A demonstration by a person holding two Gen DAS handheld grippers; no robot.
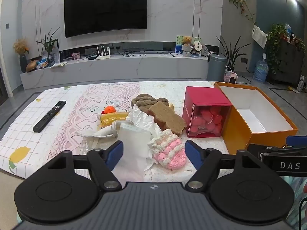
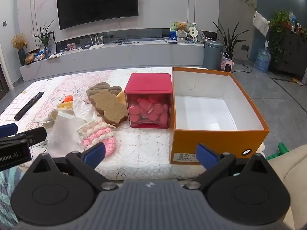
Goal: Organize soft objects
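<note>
Left tool (image 1: 154, 151): mine, released, empty; pink knit pouch (image 1: 168, 151) lies just ahead between its fingers.
Right tool (image 2: 150, 153): released, empty.
Orange box (image 2: 216, 140): right of pouch, nearer right tool.

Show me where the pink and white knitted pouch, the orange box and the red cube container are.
pink and white knitted pouch (image 1: 169, 150), left wrist view, its pink middle.
orange box (image 2: 218, 141), right wrist view, its near outer wall.
red cube container (image 2: 148, 83), right wrist view, its lid.
</note>
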